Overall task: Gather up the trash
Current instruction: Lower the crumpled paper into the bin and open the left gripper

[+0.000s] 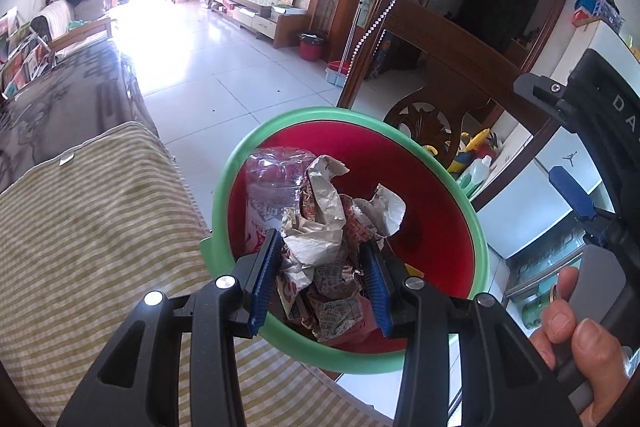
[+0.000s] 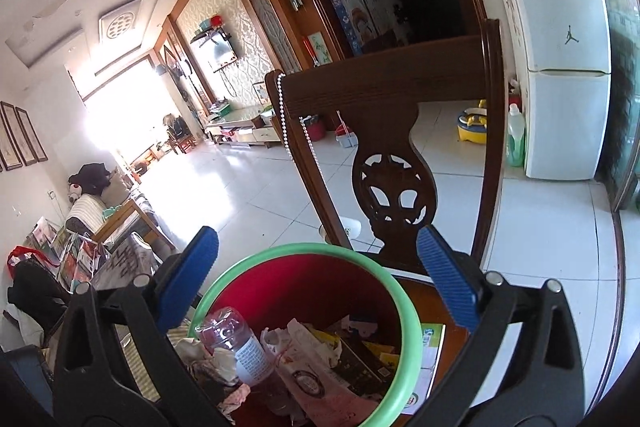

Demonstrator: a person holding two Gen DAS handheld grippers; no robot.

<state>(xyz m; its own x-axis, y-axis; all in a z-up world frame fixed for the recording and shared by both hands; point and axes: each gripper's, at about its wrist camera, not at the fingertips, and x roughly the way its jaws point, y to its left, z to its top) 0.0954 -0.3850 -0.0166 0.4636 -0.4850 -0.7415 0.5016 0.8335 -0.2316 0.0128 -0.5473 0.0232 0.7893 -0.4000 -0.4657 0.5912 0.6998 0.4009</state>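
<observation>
A red bin with a green rim [image 1: 476, 227] stands beside a striped cushion; it also shows in the right wrist view [image 2: 412, 339]. My left gripper [image 1: 324, 279] is over the bin and shut on a crumpled printed paper wrapper [image 1: 320, 239]. A clear plastic bottle [image 1: 272, 183] lies in the bin, seen too in the right wrist view [image 2: 236, 343], among other wrappers [image 2: 320, 383]. My right gripper [image 2: 316, 283] is open and empty above the bin's far rim; it also shows at the right edge of the left wrist view [image 1: 572, 195].
A dark wooden chair [image 2: 392, 163] stands just behind the bin, with a bead string [image 2: 284, 115] on its corner. A white fridge [image 2: 560, 67] is at the right. A striped cushion [image 1: 92, 227] and sofa lie at the left. Tiled floor [image 1: 224, 59] stretches ahead.
</observation>
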